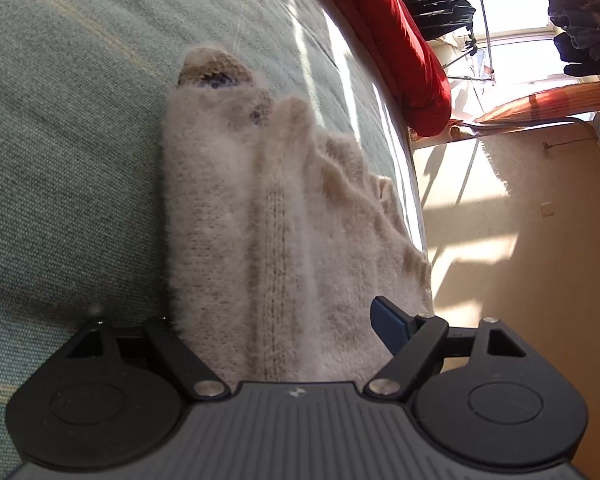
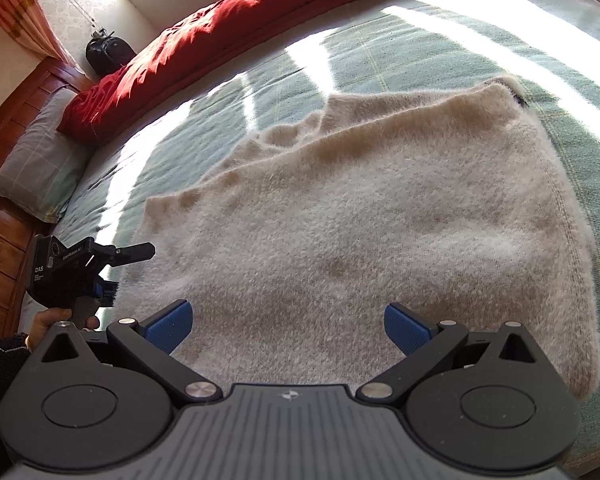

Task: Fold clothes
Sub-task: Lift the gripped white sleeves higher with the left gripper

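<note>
A fuzzy cream sweater lies folded on the green checked bedspread; its brown-marked collar end points away in the left wrist view. My left gripper sits at the sweater's near edge with its jaws wide. The fabric runs between them and hides the left finger, while the blue right pad stands clear of it. The right wrist view shows that left gripper at the sweater's left edge, a hand holding it. My right gripper hangs open just over the sweater's near edge, both blue pads bare.
A red duvet is bunched along the far side of the bed, with a pillow and wooden headboard at the left. The bed's edge drops to a sunlit floor. Dark clothes hang on a rack by the window.
</note>
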Available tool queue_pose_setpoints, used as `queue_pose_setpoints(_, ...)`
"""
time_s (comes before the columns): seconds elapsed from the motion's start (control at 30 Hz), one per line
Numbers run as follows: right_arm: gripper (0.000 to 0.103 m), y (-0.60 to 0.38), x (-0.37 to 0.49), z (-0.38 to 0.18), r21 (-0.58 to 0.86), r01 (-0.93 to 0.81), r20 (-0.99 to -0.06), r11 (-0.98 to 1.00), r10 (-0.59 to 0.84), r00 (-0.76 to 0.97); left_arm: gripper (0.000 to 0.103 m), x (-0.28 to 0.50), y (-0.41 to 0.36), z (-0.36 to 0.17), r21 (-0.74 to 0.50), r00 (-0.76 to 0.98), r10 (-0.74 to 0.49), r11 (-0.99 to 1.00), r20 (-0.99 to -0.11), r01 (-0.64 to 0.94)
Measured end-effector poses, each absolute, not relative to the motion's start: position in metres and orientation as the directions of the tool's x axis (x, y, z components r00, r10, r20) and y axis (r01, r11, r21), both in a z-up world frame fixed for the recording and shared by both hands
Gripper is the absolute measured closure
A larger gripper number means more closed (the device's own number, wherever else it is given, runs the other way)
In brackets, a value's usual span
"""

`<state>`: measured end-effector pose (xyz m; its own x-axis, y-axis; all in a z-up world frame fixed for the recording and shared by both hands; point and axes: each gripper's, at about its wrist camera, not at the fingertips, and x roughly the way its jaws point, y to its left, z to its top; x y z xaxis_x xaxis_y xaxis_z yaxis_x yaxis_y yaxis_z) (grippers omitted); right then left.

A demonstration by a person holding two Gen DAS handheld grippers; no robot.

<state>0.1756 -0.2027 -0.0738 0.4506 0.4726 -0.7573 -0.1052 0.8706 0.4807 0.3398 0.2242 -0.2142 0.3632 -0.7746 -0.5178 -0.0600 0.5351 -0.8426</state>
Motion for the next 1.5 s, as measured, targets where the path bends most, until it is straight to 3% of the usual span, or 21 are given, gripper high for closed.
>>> queue_pose_setpoints(0.07, 0.0, -0.203, 0.175, -0.073, 0.465, -0.108, -0.763, 0.879, 0.46, 0.454, 0.032, 0.334, 0.228, -0.214, -0.838, 0.369, -0.766, 0.541, -0.527, -0.073)
queue_pose_setpoints(0.13, 0.0, -0.205, 0.175, -0.075, 0.462, -0.102, -0.767, 0.881, 0.455, 0.453, 0.049, 0.327, 0.234, -0.216, -0.837, 0.373, -0.76, 0.538, -0.533, -0.1)
queue_pose_setpoints(0.23, 0.0, -0.207, 0.176, -0.078, 0.466, -0.09, -0.77, 0.88, 0.453, 0.449, 0.062, 0.322, 0.241, -0.22, -0.841, 0.376, -0.759, 0.526, -0.532, -0.129)
queue_pose_setpoints(0.53, 0.0, -0.2, 0.173, -0.073, 0.447, -0.12, -0.769, 0.887, 0.449, 0.455, 0.067, 0.323, 0.227, -0.198, -0.787, 0.375, -0.707, 0.607, -0.599, -0.113)
queue_pose_setpoints(0.83, 0.0, -0.205, 0.167, -0.064, 0.433, -0.133, -0.756, 0.892, 0.439, 0.486, 0.071, 0.318, 0.215, -0.158, -0.76, 0.4, -0.685, 0.648, -0.609, -0.048)
queue_pose_setpoints(1.1, 0.001, -0.2, 0.166, -0.053, 0.431, -0.255, -0.678, 0.865, 0.498, 0.542, 0.071, 0.315, 0.211, -0.14, -0.733, 0.394, -0.663, 0.679, -0.637, -0.041)
queue_pose_setpoints(1.2, 0.019, -0.187, 0.177, -0.053, 0.438, -0.333, -0.637, 0.835, 0.549, 0.541, 0.071, 0.317, 0.21, -0.138, -0.731, 0.395, -0.659, 0.68, -0.64, -0.05)
queue_pose_setpoints(1.27, 0.045, -0.175, 0.189, -0.059, 0.435, -0.359, -0.647, 0.826, 0.563, 0.513, 0.071, 0.318, 0.209, -0.137, -0.731, 0.395, -0.658, 0.68, -0.641, -0.053)
queue_pose_setpoints(1.33, 0.061, -0.16, 0.199, -0.068, 0.404, -0.382, -0.673, 0.831, 0.553, 0.491, 0.071, 0.319, 0.208, -0.136, -0.729, 0.393, -0.657, 0.682, -0.643, -0.052)
queue_pose_setpoints(1.43, 0.07, -0.14, 0.21, -0.089, 0.32, -0.402, -0.737, 0.858, 0.492, 0.464, 0.071, 0.319, 0.207, -0.135, -0.729, 0.39, -0.657, 0.682, -0.645, -0.056)
queue_pose_setpoints(1.5, 0.071, -0.135, 0.214, -0.107, 0.316, -0.393, -0.764, 0.863, 0.477, 0.434, 0.071, 0.319, 0.205, -0.134, -0.735, 0.389, -0.665, 0.676, -0.638, -0.051)
